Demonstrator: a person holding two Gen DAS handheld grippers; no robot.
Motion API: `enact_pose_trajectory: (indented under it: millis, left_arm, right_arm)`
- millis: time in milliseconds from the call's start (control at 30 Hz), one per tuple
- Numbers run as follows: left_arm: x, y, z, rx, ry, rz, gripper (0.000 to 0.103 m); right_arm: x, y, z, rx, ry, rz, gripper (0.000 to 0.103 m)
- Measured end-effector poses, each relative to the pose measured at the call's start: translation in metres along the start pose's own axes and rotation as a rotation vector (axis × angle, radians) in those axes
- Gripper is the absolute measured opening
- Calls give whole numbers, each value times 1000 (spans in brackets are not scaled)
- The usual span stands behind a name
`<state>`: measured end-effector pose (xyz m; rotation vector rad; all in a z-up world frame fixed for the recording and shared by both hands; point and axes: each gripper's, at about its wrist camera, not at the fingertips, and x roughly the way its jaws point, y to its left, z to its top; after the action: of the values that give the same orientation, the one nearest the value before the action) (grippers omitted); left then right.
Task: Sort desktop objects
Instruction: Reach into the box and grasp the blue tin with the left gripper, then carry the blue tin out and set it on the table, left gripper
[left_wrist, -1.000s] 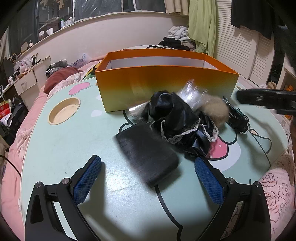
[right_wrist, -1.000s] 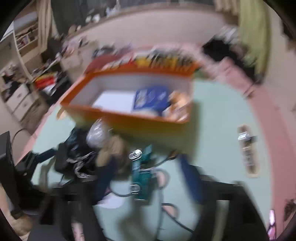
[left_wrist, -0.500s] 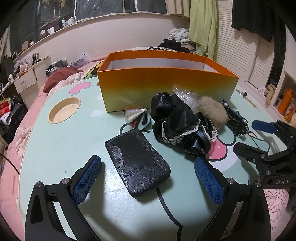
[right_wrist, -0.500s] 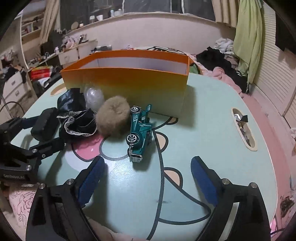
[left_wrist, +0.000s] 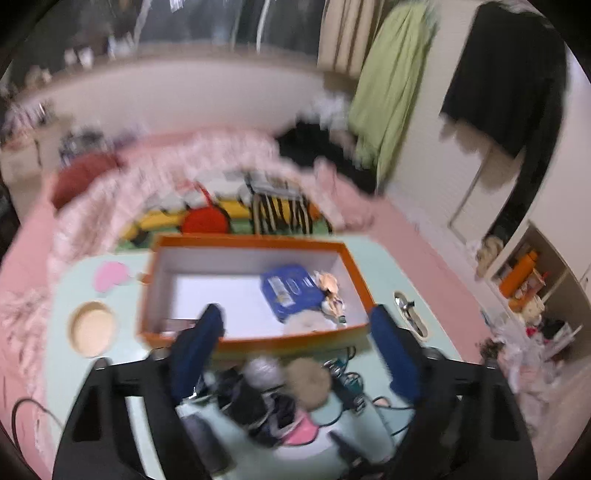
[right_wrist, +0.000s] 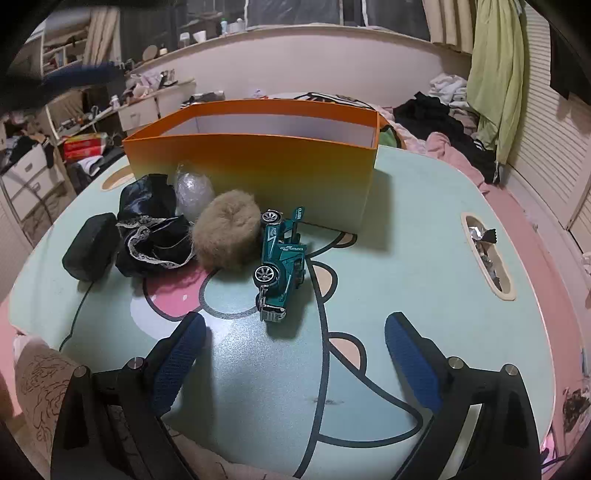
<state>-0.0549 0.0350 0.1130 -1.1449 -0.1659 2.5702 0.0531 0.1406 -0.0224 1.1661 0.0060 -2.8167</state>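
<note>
The right gripper (right_wrist: 293, 363) sits low over the green table (right_wrist: 424, 236) w/ its blue pads spread wide & nothing between them; its jaws have just been opening a bit more. Right in front of it lies a teal toy car (right_wrist: 282, 258), tipped on its side. Touching the car is a fuzzy tan ball (right_wrist: 225, 232). Next come a clear crinkly bag (right_wrist: 194, 190), a black cloth w/ lace trim (right_wrist: 151, 229) & a black pouch (right_wrist: 90, 245) at the far left. Behind them all stands the orange box (right_wrist: 258, 162), tall & open on top. The left gripper (left_wrist: 295, 354) looks down from high up, and its view is very blurry. Its jaws have just been closing some, but the blue pads are apart & hold nothing. From up there the inside of the box (left_wrist: 255, 291) shows: a blue flat pack (left_wrist: 291, 291) and some small light things in the right corner, too blurry to name. The pile of stuff is on the table just in front of the box, between the left pads in that view.
</note>
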Motion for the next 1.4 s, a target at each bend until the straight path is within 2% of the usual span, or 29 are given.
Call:
enact_pose_trajectory:
  millis: [67, 133, 200, 300, 400, 433, 467, 600, 633, 667, 733, 767, 800, 833, 867, 967, 1067, 1167, 1267, 1400]
  left_arm:
    - [37, 2, 19, -24, 122, 0, 75]
    - [78, 5, 33, -62, 223, 55, 67]
    - [115, 6, 41, -81, 307, 113, 63]
    - [150, 6, 43, -110, 397, 135, 63]
    - [170, -1, 44, -74, 447, 170, 65]
    - [175, -5, 40, -20, 440, 237, 69]
    - [175, -7, 38, 3, 418, 258, 70]
    - [170, 1, 30, -19, 407, 270, 73]
    - [170, 3, 27, -23, 414, 277, 81]
    - [171, 4, 25, -30, 421, 274, 83]
    - [188, 2, 16, -6, 525, 257, 85]
    - [193, -5, 17, 40, 492, 280, 82]
    - [191, -9, 15, 68, 458, 288, 76]
    - [189, -9, 16, 61, 452, 284, 66]
    - [187, -8, 17, 52, 457, 294, 66]
    - [173, 0, 21, 27, 435, 205, 66]
    - [129, 11, 32, -1, 329, 113, 66]
    - [63, 25, 32, -14, 196, 7, 66]
    - [15, 38, 1, 0, 128, -76, 66]
    - [-10, 52, -66, -8, 152, -172, 66]
  right_arm:
    - [0, 0, 0, 0, 0, 1, 98]
    - [-1, 0, 0, 1, 0, 0, 98]
    - [-1, 1, -1, 0, -1, 1, 98]
    - [-1, 2, -1, 0, -1, 2, 98]
    - [-2, 2, -1, 0, -1, 3, 98]
    - [-1, 2, -1, 1, -2, 4, 98]
    - [-2, 2, -1, 1, -1, 6, 98]
    - [-2, 1, 0, 3, 0, 8, 98]
    - [-2, 1, 0, 3, 0, 9, 98]
    - [-2, 1, 0, 3, 0, 8, 98]
    - [-2, 1, 0, 2, -1, 8, 98]
    - [-2, 1, 1, 2, 1, 9, 99]
    - [-2, 1, 1, 2, 1, 10, 99]
    - [-2, 1, 0, 5, 1, 12, 99]
    - [-3, 1, 1, 5, -1, 14, 99]
    - [-2, 1, 2, 2, -2, 11, 99]
    - [-2, 1, 2, 1, -1, 11, 99]
    - [-2, 2, 2, 1, -2, 11, 99]
    - [-2, 1, 2, 2, -1, 11, 99]
    - [-2, 1, 1, 1, -1, 11, 99]
